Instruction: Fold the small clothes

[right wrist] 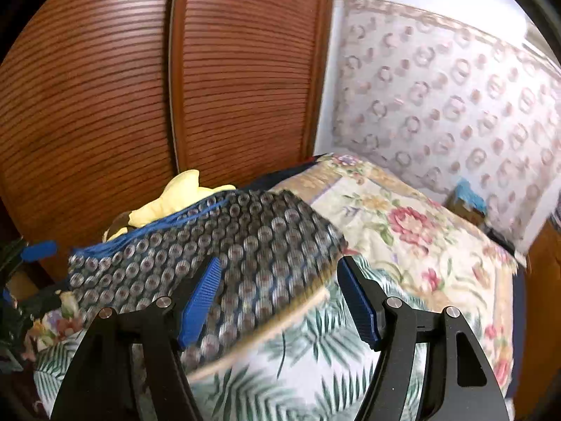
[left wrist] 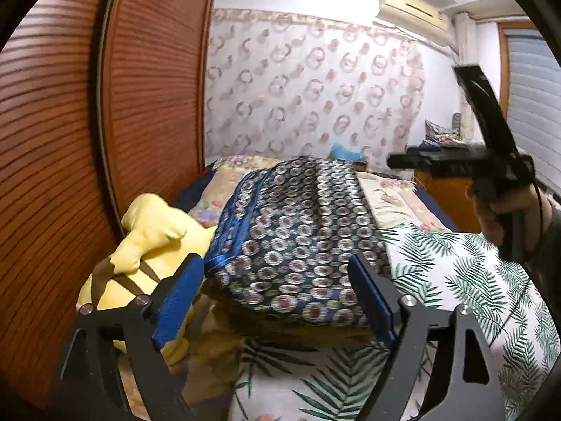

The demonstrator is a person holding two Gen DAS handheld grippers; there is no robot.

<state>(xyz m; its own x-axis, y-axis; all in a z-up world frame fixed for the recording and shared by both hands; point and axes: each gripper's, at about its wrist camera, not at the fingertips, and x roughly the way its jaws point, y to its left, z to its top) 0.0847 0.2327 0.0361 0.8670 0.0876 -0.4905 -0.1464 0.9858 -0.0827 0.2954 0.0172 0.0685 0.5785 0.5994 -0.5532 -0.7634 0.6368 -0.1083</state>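
A folded dark blue garment with round white-and-brown dots (left wrist: 294,242) lies on the leaf-print bed sheet (left wrist: 466,273). My left gripper (left wrist: 277,301) is open, its blue pads on either side of the garment's near edge, holding nothing. The garment also shows in the right wrist view (right wrist: 224,245), blurred. My right gripper (right wrist: 280,301) is open just above the garment's right edge, empty. The right gripper shows in the left wrist view (left wrist: 396,161) held up in a hand at the right.
A yellow plush toy (left wrist: 147,242) lies left of the garment against the brown slatted wardrobe doors (left wrist: 105,105). A floral quilt (right wrist: 403,231) covers the far bed. A patterned curtain (left wrist: 308,94) hangs behind. A wooden desk (left wrist: 445,189) stands at the far right.
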